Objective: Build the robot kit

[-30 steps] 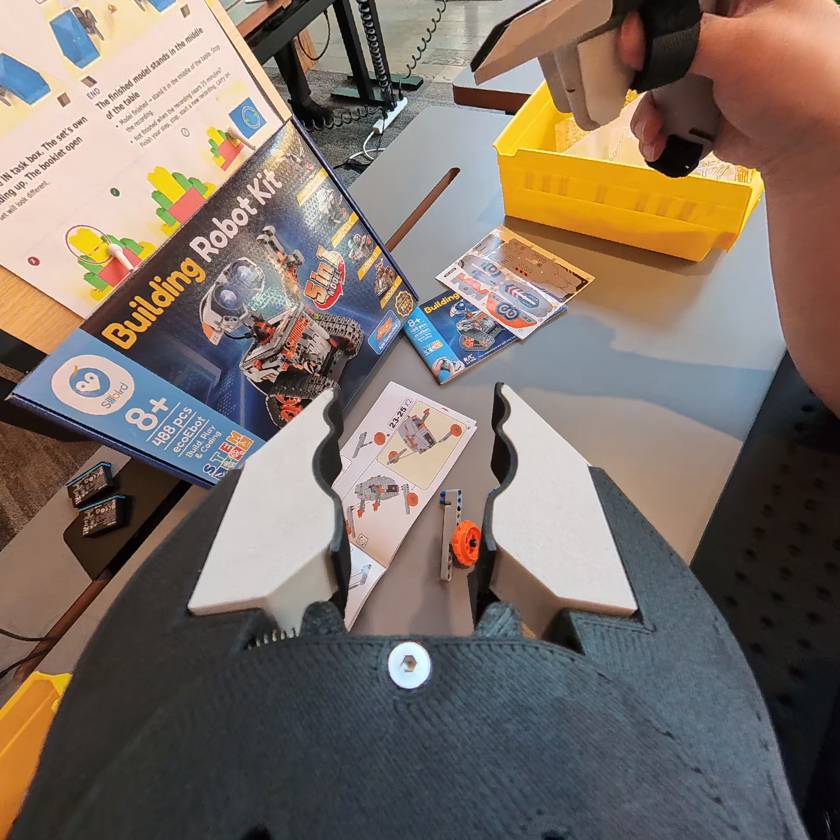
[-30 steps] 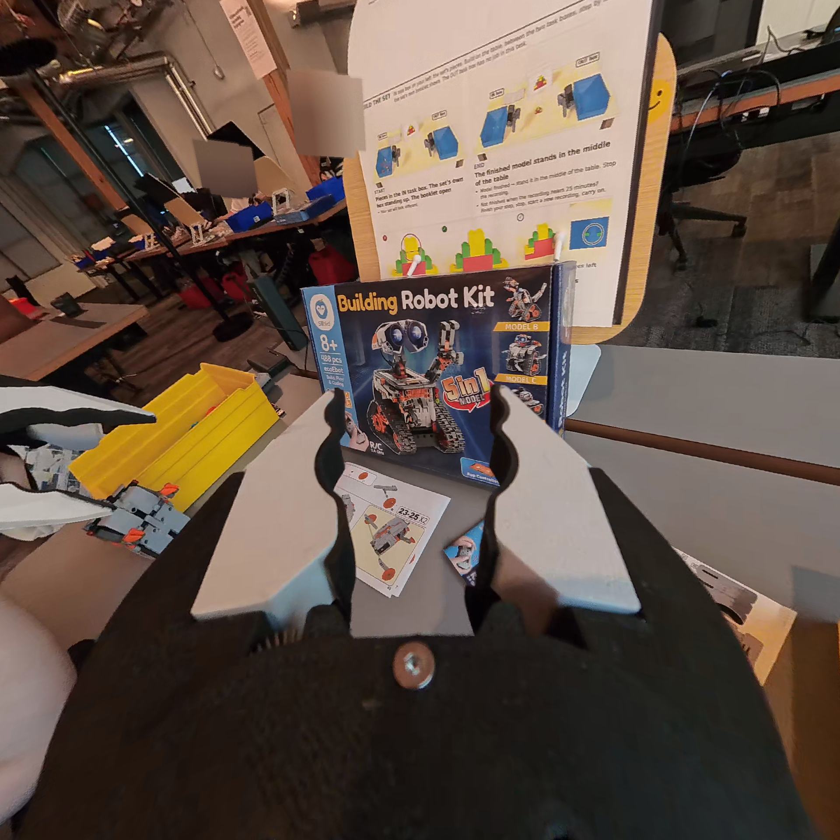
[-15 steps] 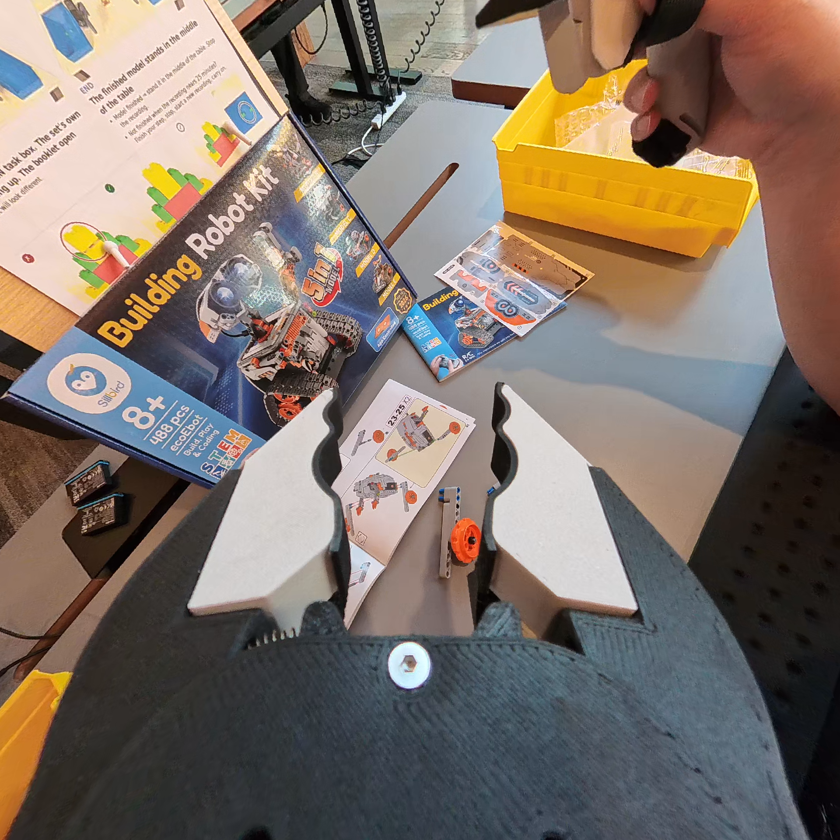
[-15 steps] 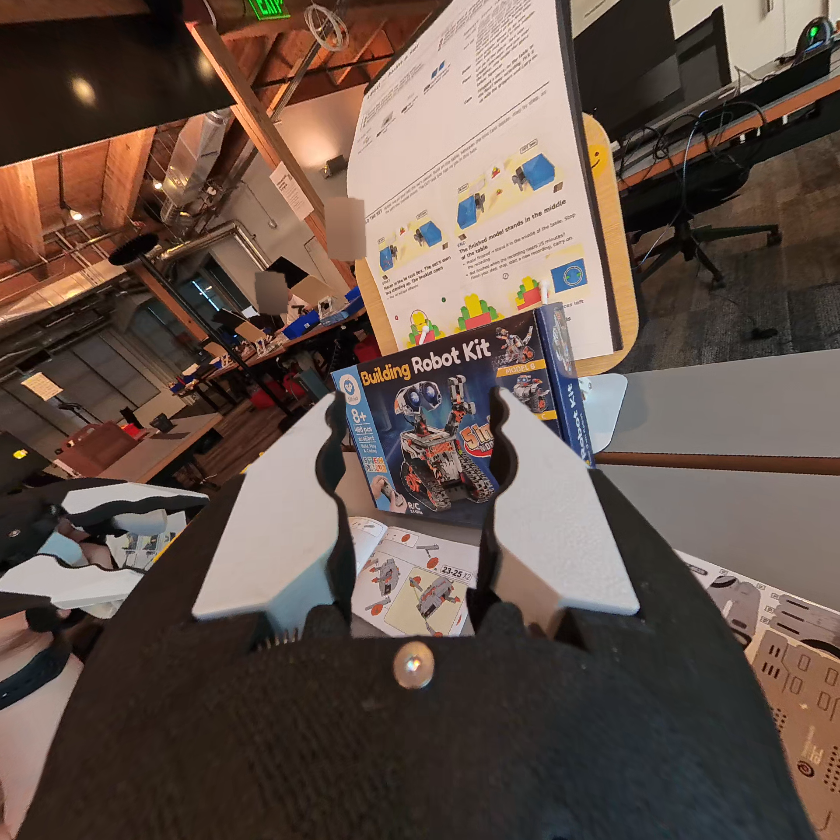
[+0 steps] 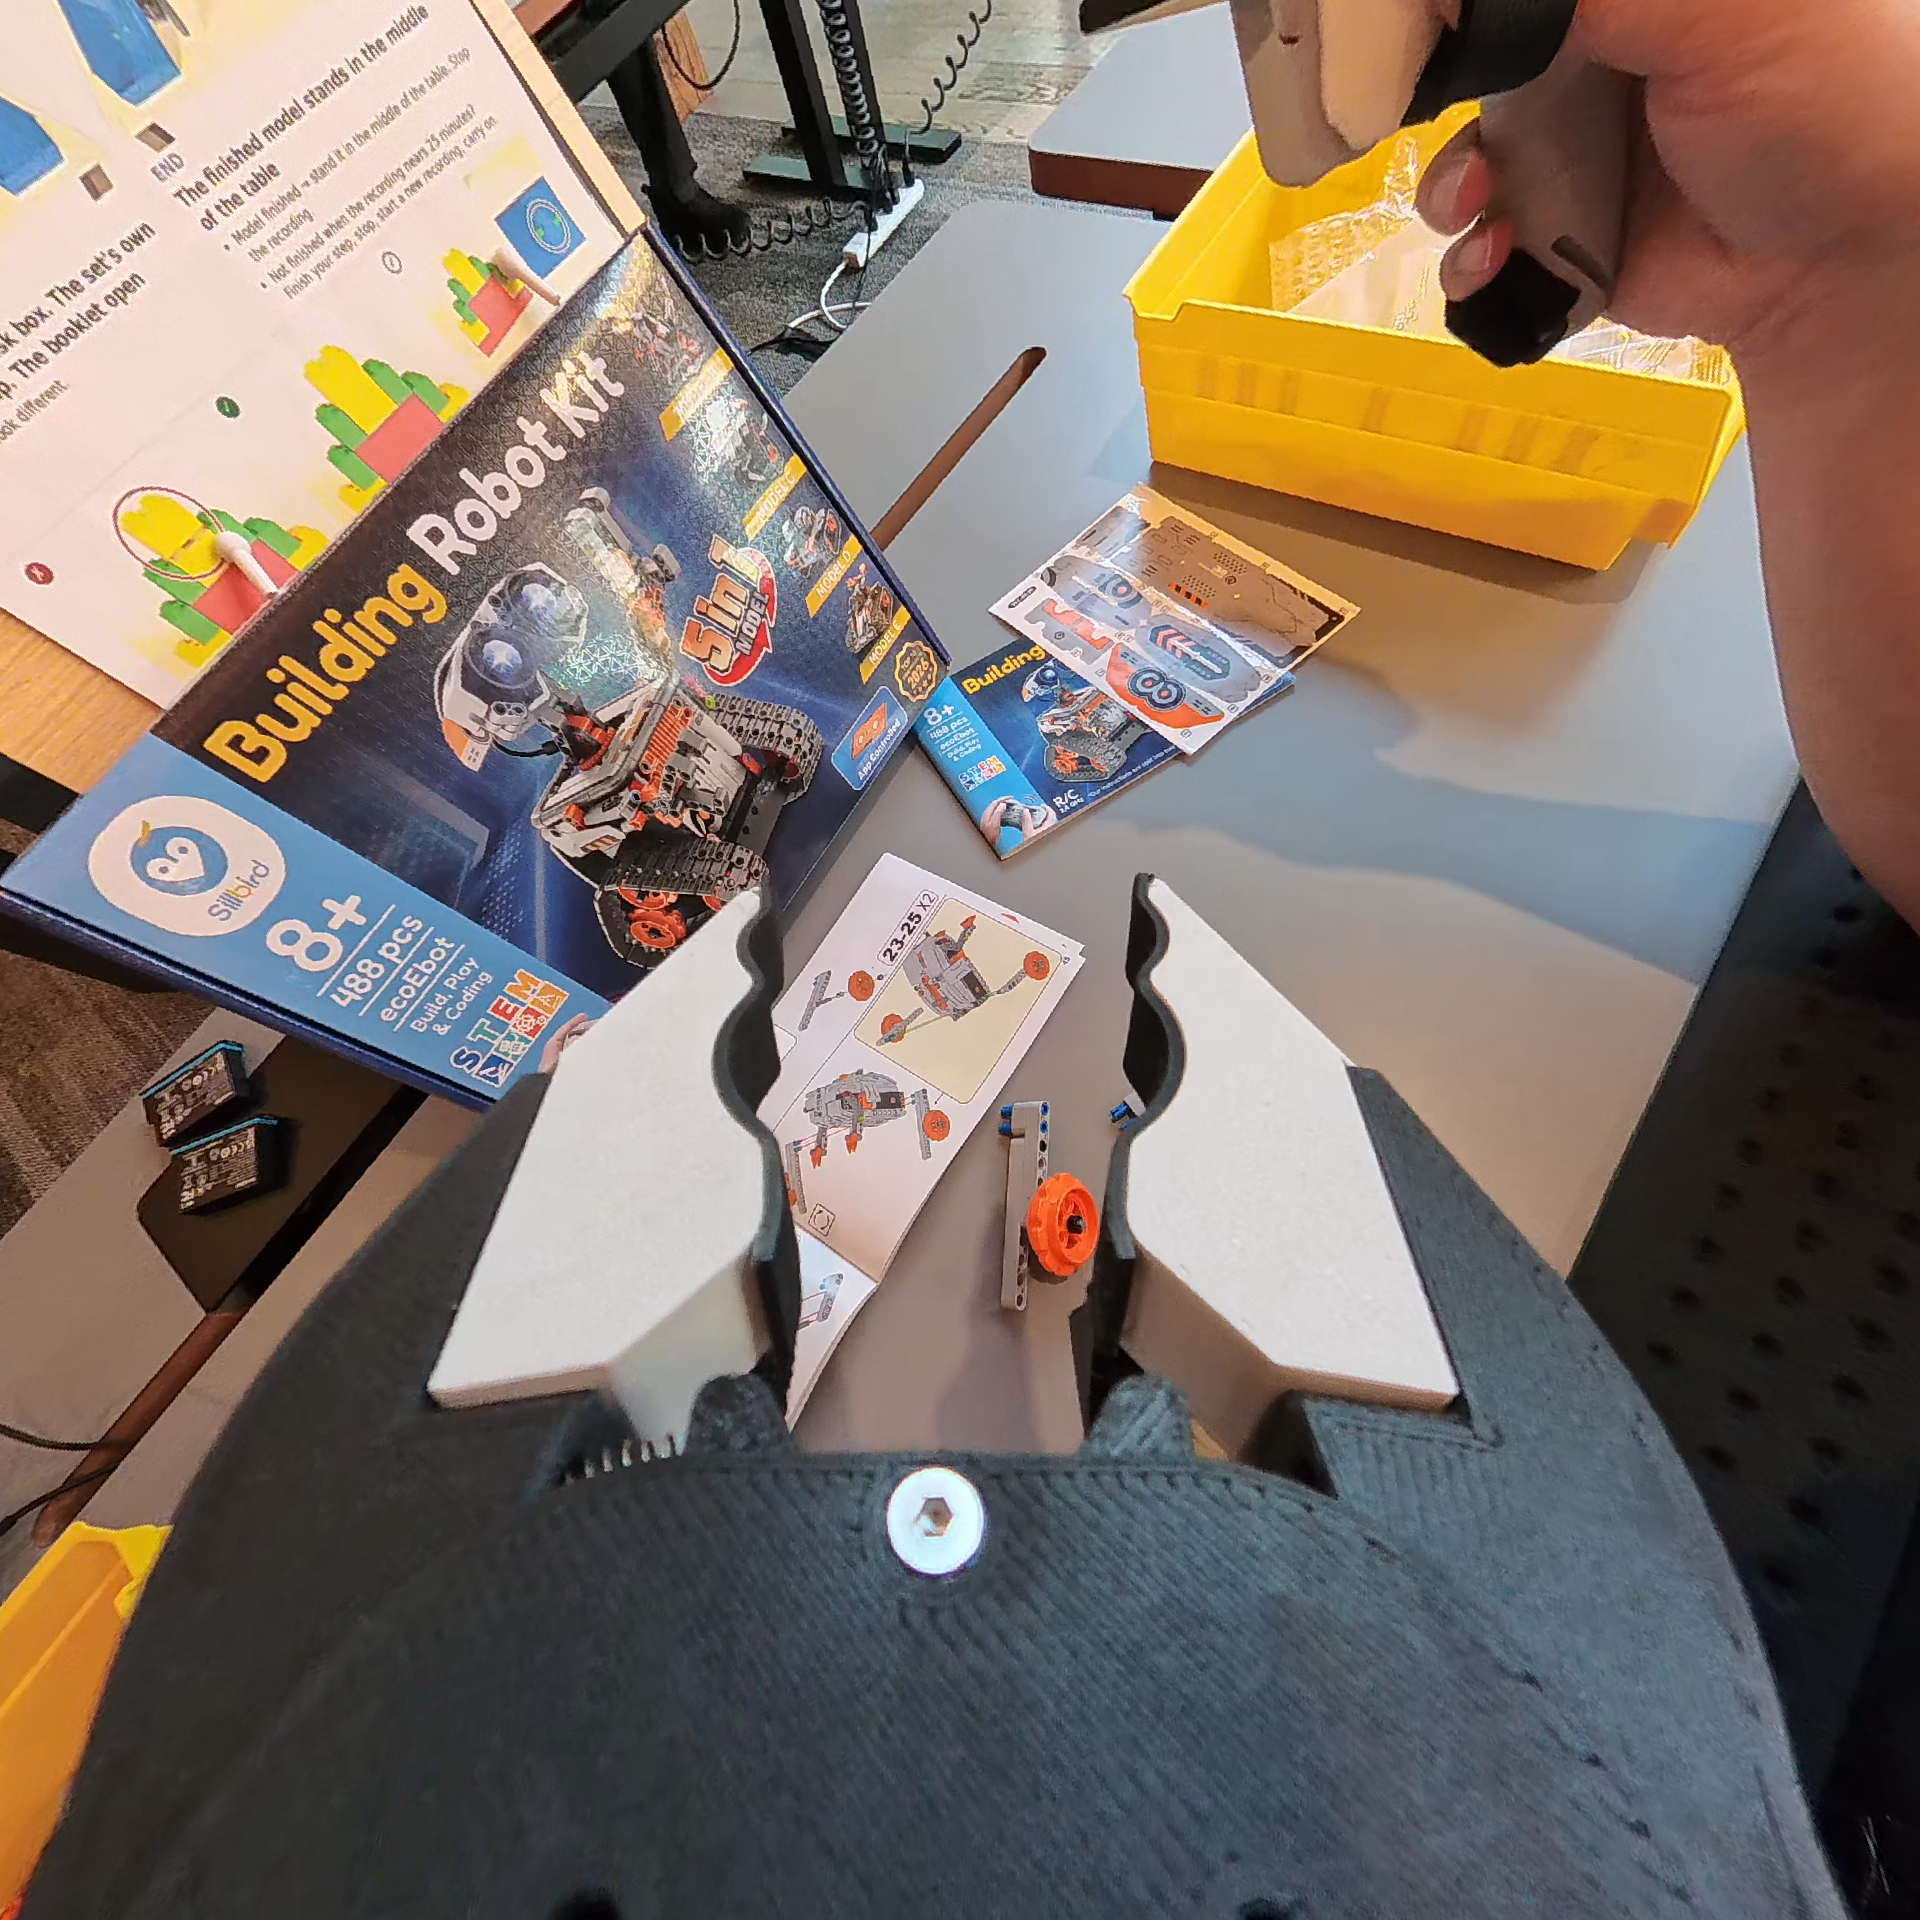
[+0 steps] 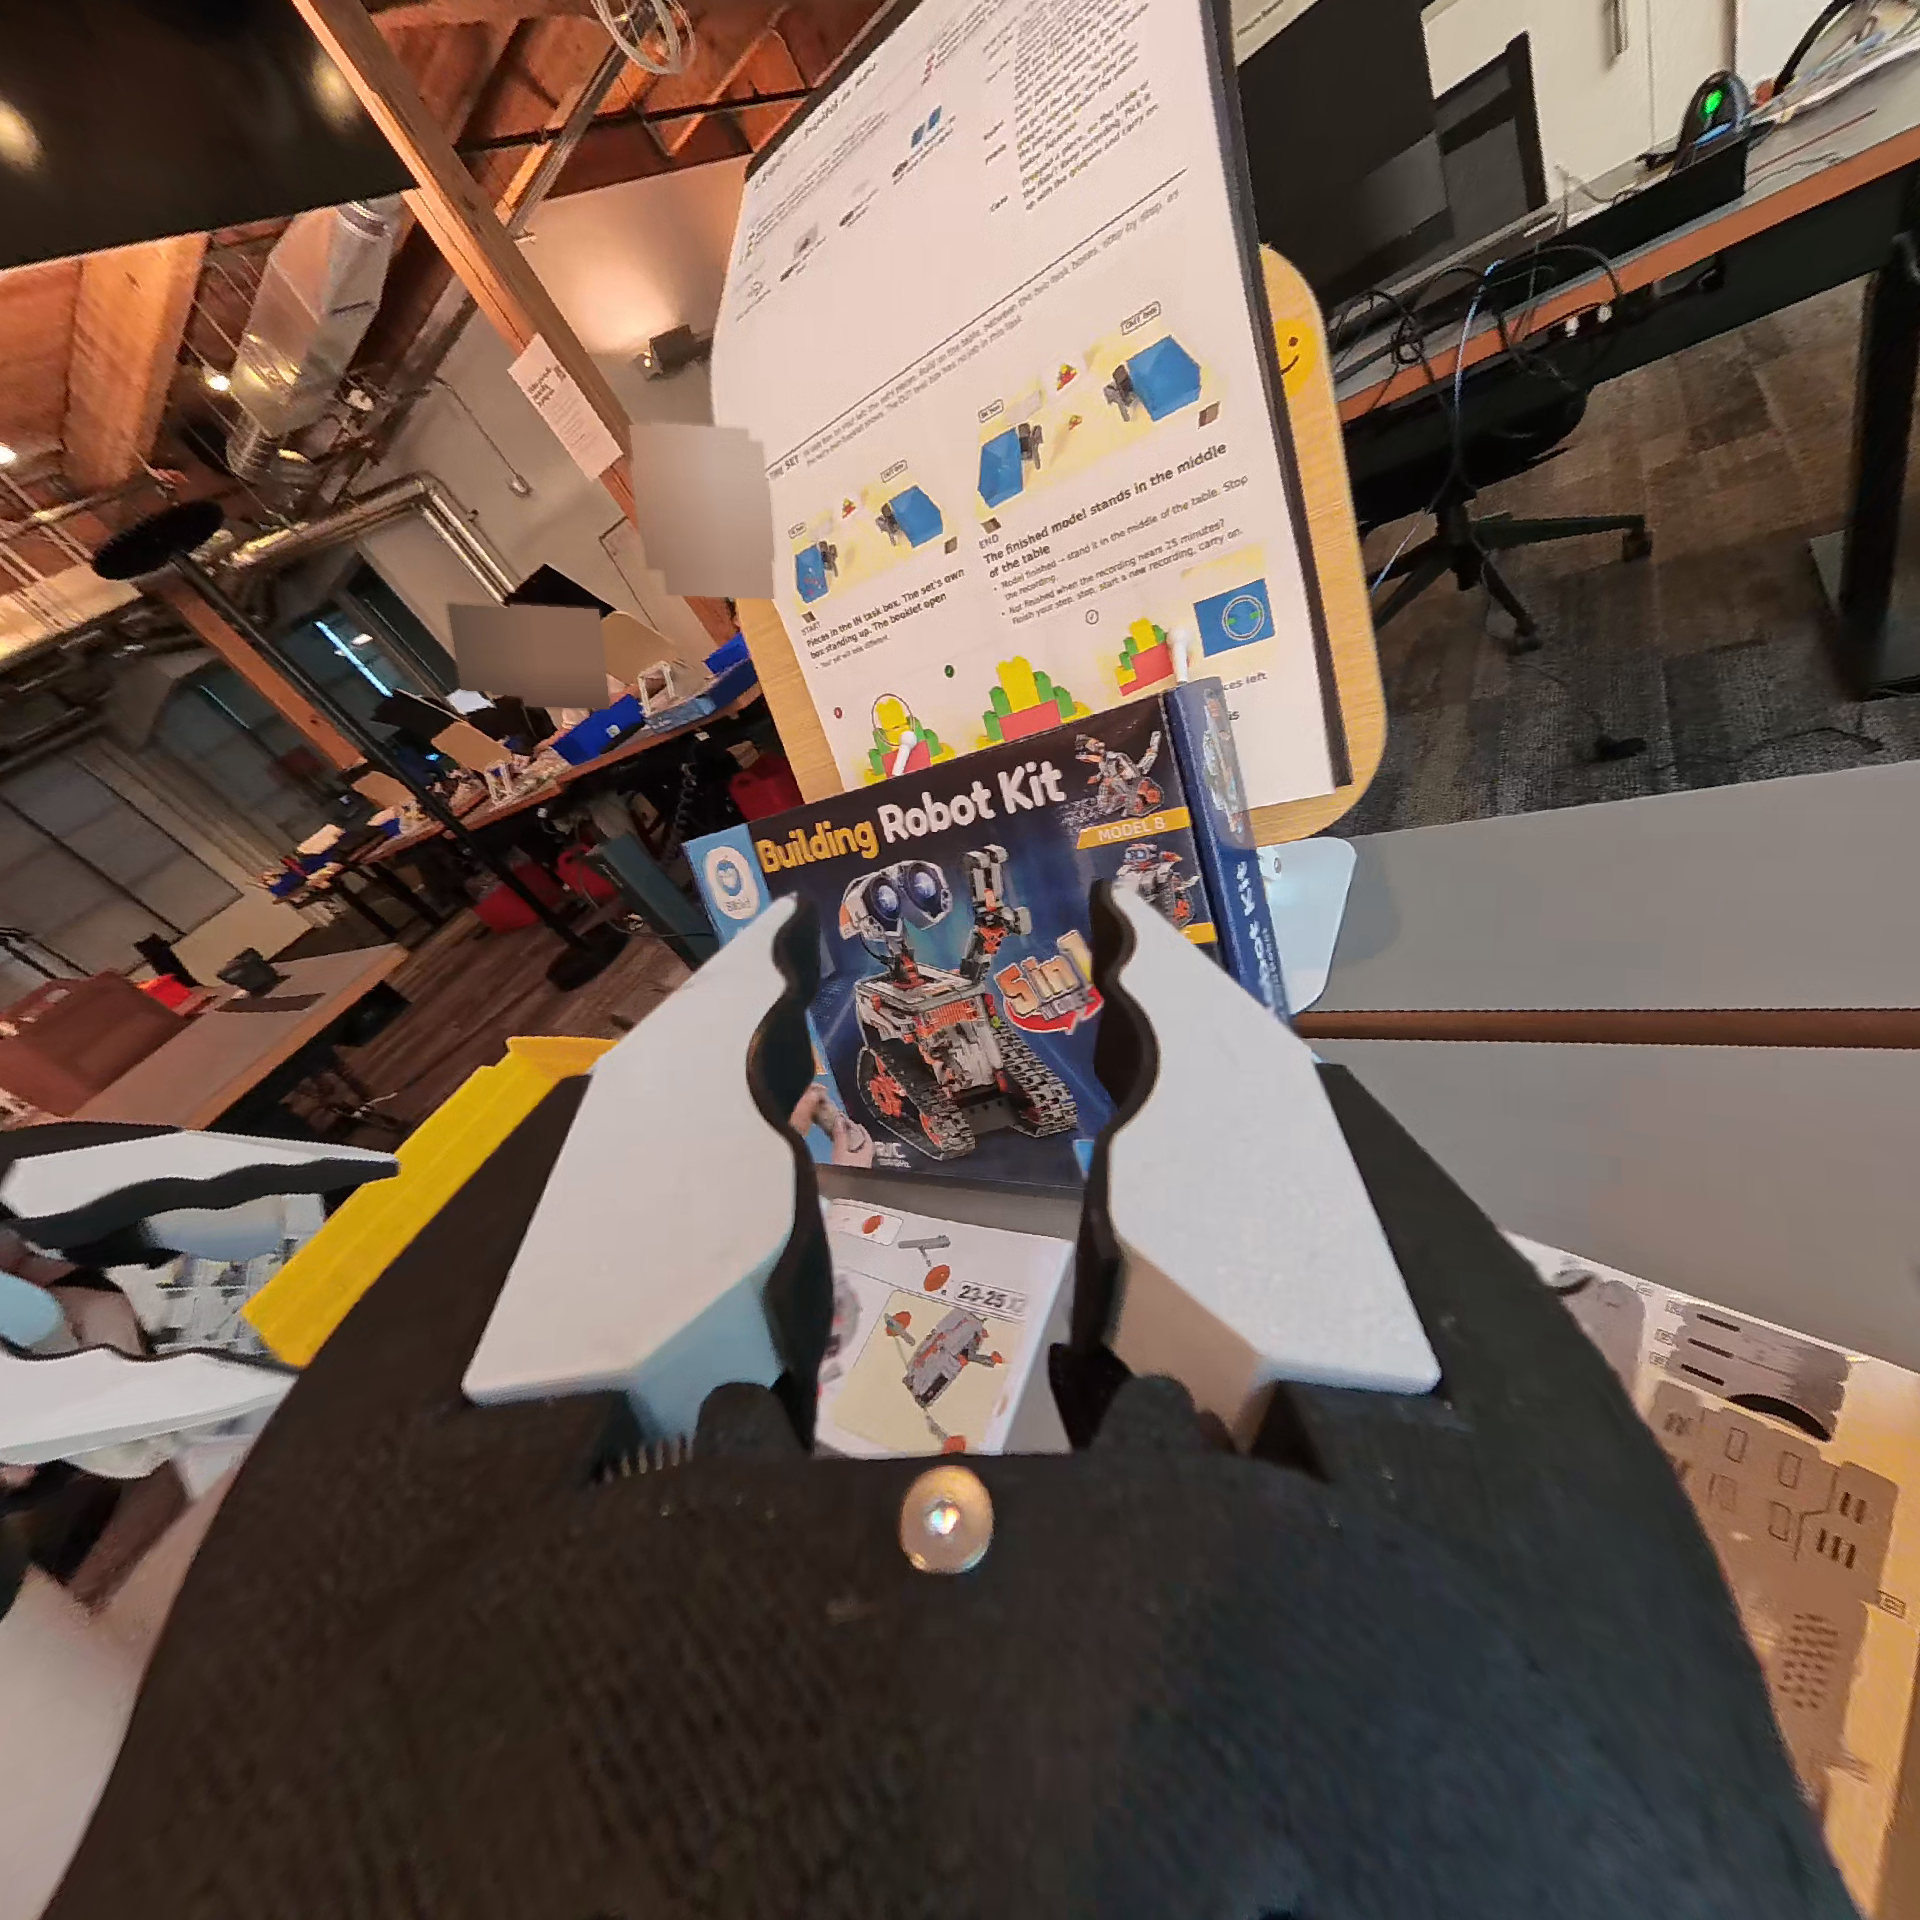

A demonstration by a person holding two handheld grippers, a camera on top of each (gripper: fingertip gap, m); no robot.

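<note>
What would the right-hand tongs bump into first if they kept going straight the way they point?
Probably the upright blue kit box: it fills the gap between the open right tongs, standing on the grey table. The open instruction sheet lies lower, under that line. Depth is hard to judge, so this is a guess.

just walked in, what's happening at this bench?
A person holds one set of tongs in each hand; both are open and hold nothing. The left tongs hover over a grey beam with an orange wheel lying on the grey table beside an open instruction sheet. The right tongs are raised, pointing at the upright kit box. A yellow bin sits further back.
</note>
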